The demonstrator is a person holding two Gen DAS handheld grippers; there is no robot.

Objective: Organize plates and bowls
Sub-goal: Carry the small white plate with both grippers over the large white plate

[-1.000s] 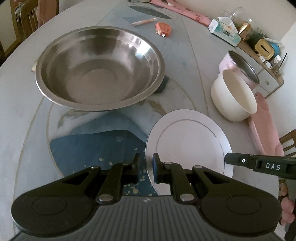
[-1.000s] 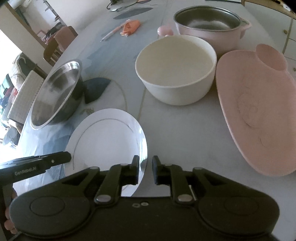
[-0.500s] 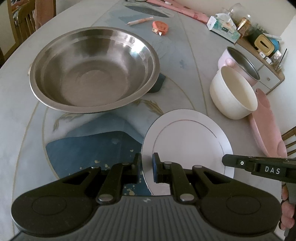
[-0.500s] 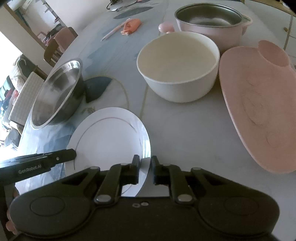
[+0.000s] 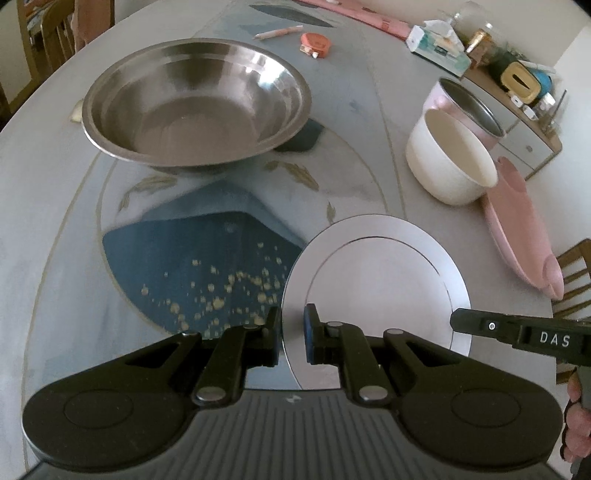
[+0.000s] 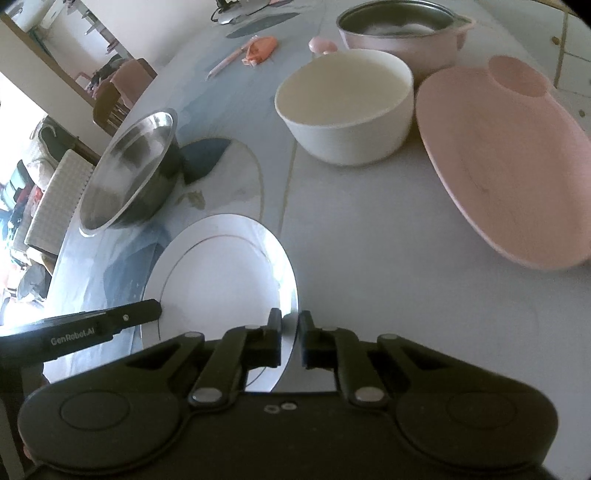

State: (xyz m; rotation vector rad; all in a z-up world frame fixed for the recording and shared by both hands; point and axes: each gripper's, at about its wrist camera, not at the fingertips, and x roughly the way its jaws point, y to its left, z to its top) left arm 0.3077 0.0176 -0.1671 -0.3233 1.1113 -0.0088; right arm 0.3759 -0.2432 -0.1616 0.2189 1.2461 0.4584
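Steel bowl (image 5: 195,103), white bowl (image 5: 452,158), pink pot (image 6: 402,33): all empty.

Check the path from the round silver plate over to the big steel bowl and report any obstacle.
Nothing visible blocks it. Both tongs, left and right, grip the round silver plate; only bare patterned table lies before the large steel bowl.

Pink pen (image 5: 277,33), orange tape measure (image 5: 314,43), tissue box (image 5: 437,46), wooden chair (image 5: 574,275)

"DAS" in white on the right tool (image 5: 532,334); "GenRobot.AI" on the left tool (image 6: 81,326)
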